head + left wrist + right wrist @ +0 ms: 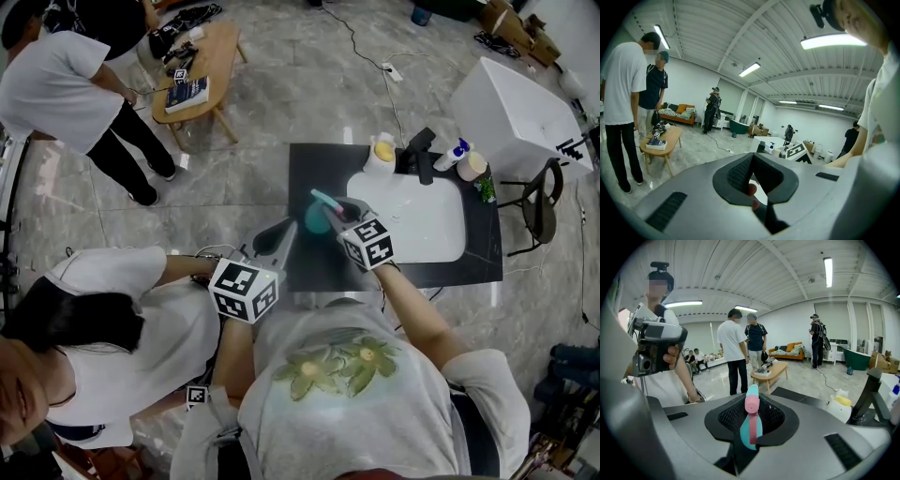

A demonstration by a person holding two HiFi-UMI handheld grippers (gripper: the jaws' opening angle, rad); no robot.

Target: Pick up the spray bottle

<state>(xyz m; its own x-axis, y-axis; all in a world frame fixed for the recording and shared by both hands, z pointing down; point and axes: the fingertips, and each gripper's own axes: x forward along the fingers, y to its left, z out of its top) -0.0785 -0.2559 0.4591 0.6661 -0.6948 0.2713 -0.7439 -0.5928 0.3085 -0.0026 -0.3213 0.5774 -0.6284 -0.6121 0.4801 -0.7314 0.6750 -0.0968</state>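
The right gripper (752, 418) is closing its jaws on the teal spray bottle (318, 218), taking the body below the pink nozzle so the bottle should stay upright when lifted. It stands on the dark worktop (309, 173), just left of the white sink (427, 230). The left gripper (277, 238) hangs beside it with jaws together, empty and apparently not needed.

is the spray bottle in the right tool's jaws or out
In: the bottle stands between the jaws of the right tool, closing against its sides.
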